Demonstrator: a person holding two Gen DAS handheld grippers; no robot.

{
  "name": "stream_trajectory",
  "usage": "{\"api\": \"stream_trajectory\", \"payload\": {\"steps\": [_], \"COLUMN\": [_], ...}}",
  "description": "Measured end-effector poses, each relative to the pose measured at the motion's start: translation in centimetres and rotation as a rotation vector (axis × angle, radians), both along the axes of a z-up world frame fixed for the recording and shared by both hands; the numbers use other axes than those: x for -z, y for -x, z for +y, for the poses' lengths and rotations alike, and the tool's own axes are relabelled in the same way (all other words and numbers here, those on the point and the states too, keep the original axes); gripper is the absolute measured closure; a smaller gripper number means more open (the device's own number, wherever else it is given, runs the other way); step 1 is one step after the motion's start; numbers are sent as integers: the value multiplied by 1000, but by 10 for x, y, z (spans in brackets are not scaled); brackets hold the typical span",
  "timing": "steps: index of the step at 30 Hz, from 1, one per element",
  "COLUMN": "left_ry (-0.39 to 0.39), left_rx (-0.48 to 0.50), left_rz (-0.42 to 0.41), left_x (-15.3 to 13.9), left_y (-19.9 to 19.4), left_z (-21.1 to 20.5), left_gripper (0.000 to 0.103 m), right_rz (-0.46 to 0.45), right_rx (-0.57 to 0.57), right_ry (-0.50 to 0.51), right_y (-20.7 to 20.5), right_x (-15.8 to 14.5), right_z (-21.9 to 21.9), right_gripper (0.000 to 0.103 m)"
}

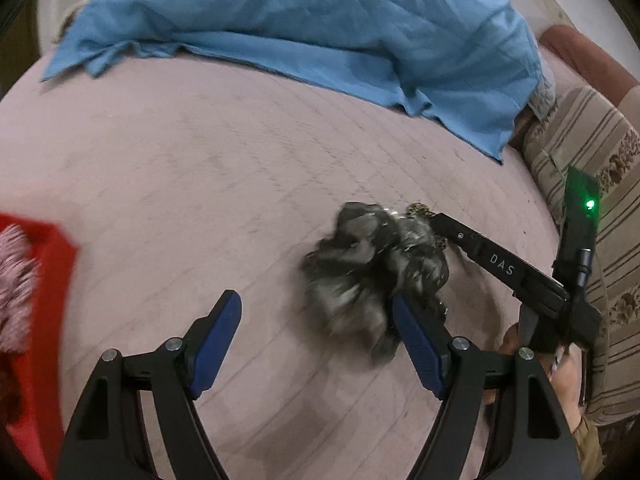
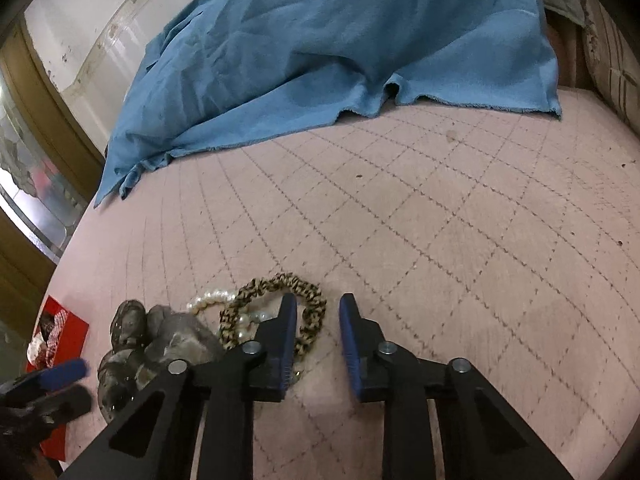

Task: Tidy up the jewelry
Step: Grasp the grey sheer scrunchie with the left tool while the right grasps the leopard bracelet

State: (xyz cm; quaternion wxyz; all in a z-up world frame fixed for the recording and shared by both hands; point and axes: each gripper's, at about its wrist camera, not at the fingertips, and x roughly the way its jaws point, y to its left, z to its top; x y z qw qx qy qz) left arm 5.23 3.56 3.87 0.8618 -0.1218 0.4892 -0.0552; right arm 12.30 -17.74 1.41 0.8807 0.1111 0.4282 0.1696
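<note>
**Grippers close in on a tangle of hair ties and pearls**

On a pink quilted bedspread (image 2: 440,208), 2 hand-held grippers work a small heap of accessories. The right gripper (image 2: 318,312) hovers low with its jaws parted and gripping nothing; its left finger overlaps the rim of a leopard-print scrunchie (image 2: 312,300), while the other finger sits just beside the loop, so the band's right edge lies between the blue pads. A pearl bracelet (image 2: 208,300) is threaded under and through that scrunchie, touching it. Just to the left lies a grey ruffled scrunchie (image 1: 360,264), blurred in the left wrist view. The left gripper (image 1: 316,308) is also spread wide and empty, its right finger touching the grey scrunchie's near edge. A red box (image 2: 68,328), already holding a pink-and-white fabric item, waits near the bed's left edge. A blue cloth (image 1: 320,20) is draped across the far side.

The step in hand appears to be picking the leopard scrunchie. Doing it well likely means pinching only the band's outer right arc, away from the pearls, then lifting slowly so that the bracelet slides free rather than dragging along. The left gripper could steady the grey scrunchie if the pile shifts.
</note>
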Motion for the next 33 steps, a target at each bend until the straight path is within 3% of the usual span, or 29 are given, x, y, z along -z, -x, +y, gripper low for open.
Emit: {"api": "stream_trajectory", "payload": {"steps": [3, 5, 7, 8, 23, 33], "left_ry": [-18, -25, -25, -22, -11, -8], "left_rx": [40, 61, 81, 93, 92, 76], "left_rz": [12, 22, 38, 52, -84, -64], "left_x": [10, 14, 17, 17, -50, -49], "left_y": [-14, -17, -19, -19, 46, 83], "left_z": [-13, -20, -25, -27, -13, 10], "left_gripper": [26, 33, 84, 88, 92, 93], "right_rz": [15, 29, 45, 54, -5, -8], "right_rx": [6, 11, 15, 19, 38, -14], "right_ry": [-26, -61, -108, -136, -293, -326], "right_y": [-4, -7, -7, -7, 13, 36], "right_x": [4, 4, 3, 4, -37, -53], "right_z": [-3, -6, -10, -12, -27, -17], "right_gripper": [93, 95, 96, 96, 96, 96]}}
